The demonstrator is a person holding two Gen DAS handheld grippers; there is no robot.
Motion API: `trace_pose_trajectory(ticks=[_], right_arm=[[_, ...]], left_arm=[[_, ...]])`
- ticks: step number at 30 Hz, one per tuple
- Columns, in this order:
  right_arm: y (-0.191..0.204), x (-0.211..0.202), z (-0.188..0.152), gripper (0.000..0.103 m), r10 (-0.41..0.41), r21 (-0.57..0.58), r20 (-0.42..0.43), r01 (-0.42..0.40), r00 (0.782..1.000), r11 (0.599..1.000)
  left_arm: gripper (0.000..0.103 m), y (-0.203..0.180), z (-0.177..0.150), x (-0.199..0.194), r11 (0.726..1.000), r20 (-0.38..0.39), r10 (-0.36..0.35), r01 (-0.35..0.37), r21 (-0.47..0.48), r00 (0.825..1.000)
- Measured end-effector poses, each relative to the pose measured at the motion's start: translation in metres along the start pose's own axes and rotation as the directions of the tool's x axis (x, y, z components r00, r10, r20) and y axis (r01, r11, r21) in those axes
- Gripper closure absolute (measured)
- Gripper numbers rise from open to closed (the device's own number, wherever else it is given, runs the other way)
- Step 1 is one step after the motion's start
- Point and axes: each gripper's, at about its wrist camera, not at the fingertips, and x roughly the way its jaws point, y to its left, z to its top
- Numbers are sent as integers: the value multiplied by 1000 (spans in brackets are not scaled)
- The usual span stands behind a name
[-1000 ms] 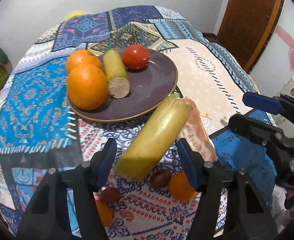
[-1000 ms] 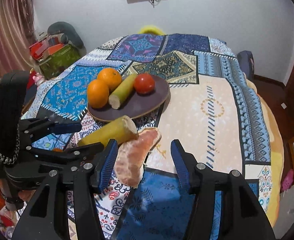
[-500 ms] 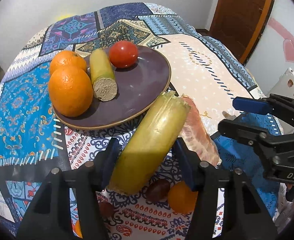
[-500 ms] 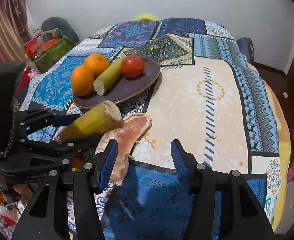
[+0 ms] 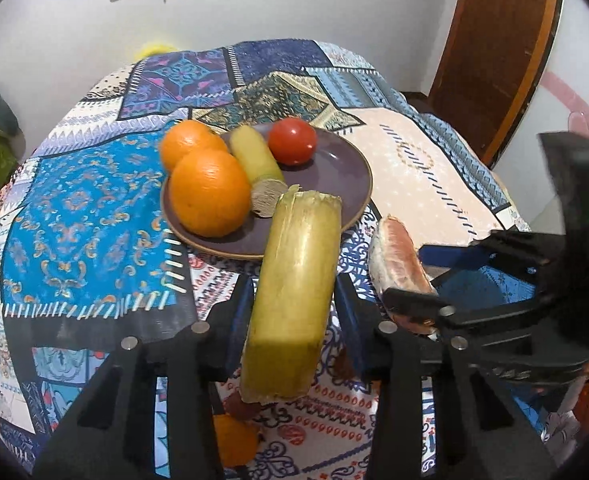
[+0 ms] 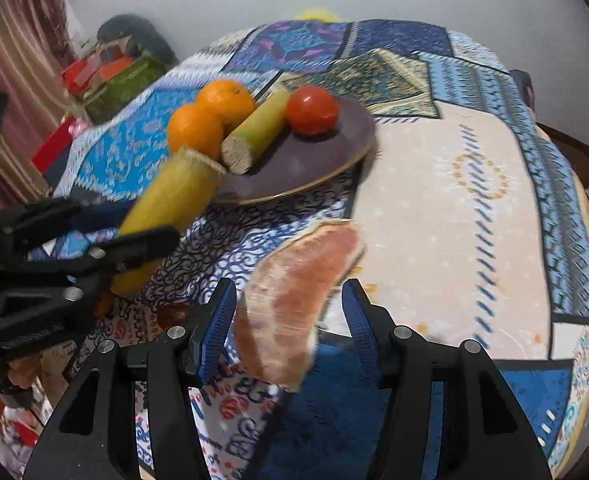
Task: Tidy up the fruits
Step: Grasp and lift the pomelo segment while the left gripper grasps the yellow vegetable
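Note:
A purple plate (image 5: 334,172) (image 6: 326,160) on the patterned bedspread holds two oranges (image 5: 208,192) (image 6: 196,130), a short sugarcane piece (image 5: 254,160) (image 6: 258,128) and a red tomato (image 5: 292,141) (image 6: 312,110). My left gripper (image 5: 294,312) (image 6: 94,232) is shut on a long yellow-green sugarcane piece (image 5: 298,292) (image 6: 170,208), lifted just in front of the plate. My right gripper (image 6: 288,316) (image 5: 426,276) surrounds a pink pomelo wedge (image 6: 294,296) (image 5: 398,264); its jaws stand apart from the wedge.
Small fruits, an orange one (image 5: 234,440) and a dark brown one (image 5: 240,406), lie on the bedspread under the left gripper. A wooden door (image 5: 494,52) stands at the right. Bags and clutter (image 6: 110,76) sit beside the bed at the left.
The left gripper has closed on the long sugarcane piece and lifted it toward the plate. The right gripper has moved forward so the pomelo wedge lies between its jaws.

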Motion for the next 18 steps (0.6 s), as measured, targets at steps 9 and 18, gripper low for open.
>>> trace_pose_trajectory(ticks=[9,18], right_arm=[[3,18,-1,48,-62,-31,-18,61,998,998],[-5,2,-4,58,-69,-3,25,69,997,998]], left_arm=[[62,6,0,-11,1000,27,1,0,-18,1000],[62,-3,13,-34,1000,84,12,-11,-18,996]])
